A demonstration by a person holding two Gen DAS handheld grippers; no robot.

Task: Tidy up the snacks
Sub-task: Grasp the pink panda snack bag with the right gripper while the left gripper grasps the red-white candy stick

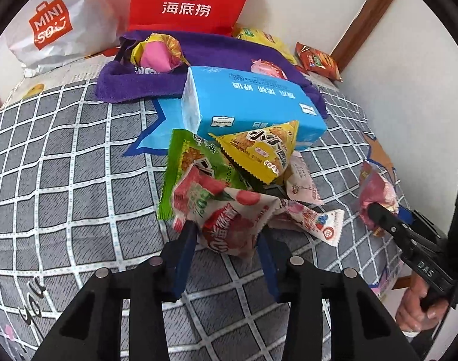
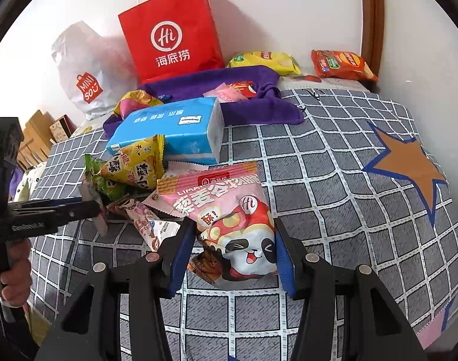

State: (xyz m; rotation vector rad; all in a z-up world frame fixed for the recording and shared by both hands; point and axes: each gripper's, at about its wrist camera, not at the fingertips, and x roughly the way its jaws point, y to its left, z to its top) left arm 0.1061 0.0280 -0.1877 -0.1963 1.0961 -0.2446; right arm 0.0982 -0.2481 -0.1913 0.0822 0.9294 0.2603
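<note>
A heap of snack packets lies on a checked bed cover [image 1: 63,180]. My left gripper [image 1: 225,234] is shut on a red and white snack packet [image 1: 225,219], held just above the cover. Behind it lie a green packet [image 1: 192,156] and a yellow triangular packet [image 1: 259,150]. My right gripper [image 2: 235,240] is shut on a pink panda snack packet [image 2: 229,210]; in the left wrist view it shows at the right edge [image 1: 376,210]. A blue tissue pack [image 2: 174,129] lies behind the heap. A purple cloth bag [image 2: 244,102] holds more packets.
A red paper bag [image 2: 171,33] and a white plastic bag [image 2: 84,72] stand against the wall. A yellow chip bag [image 2: 265,61] and an orange one [image 2: 340,64] lie at the back right. An orange star [image 2: 409,165] marks the cover.
</note>
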